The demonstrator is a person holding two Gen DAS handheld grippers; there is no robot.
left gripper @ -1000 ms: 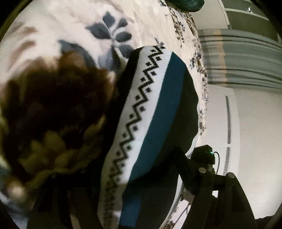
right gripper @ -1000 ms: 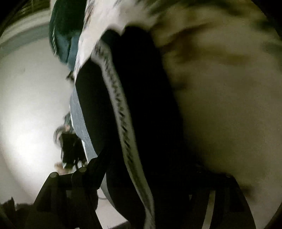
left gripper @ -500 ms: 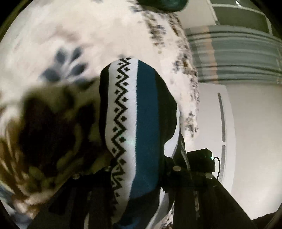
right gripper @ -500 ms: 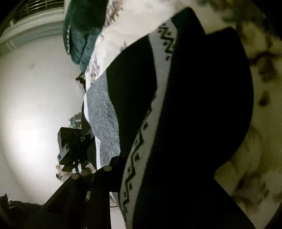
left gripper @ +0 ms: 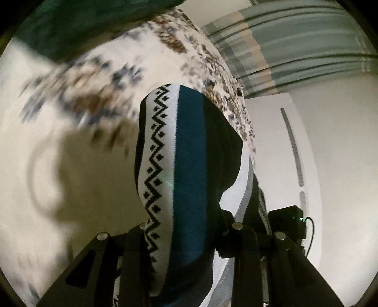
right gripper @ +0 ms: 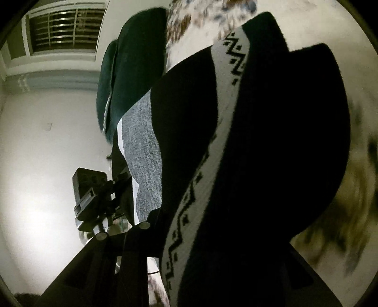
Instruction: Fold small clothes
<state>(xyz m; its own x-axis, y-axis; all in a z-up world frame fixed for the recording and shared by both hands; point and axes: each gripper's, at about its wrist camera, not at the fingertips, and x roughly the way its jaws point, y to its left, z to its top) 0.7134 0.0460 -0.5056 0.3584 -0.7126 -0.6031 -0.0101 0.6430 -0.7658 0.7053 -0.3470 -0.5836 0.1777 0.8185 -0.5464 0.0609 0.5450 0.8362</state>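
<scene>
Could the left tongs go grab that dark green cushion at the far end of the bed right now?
Probably not as things stand. The left tongs are shut on the patterned sock, so they are occupied, and the dark green cushion lies well beyond them across the floral blanket.

the knit garment (right gripper: 259, 153) hid the right gripper's (right gripper: 212, 271) fingertips; the floral blanket (left gripper: 78, 99) was blurred; the green pillow (left gripper: 70, 21) ran off frame.

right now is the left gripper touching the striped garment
Touching. In the left wrist view the striped garment runs down between the left gripper's fingers, which close on it with no gap showing.
</scene>
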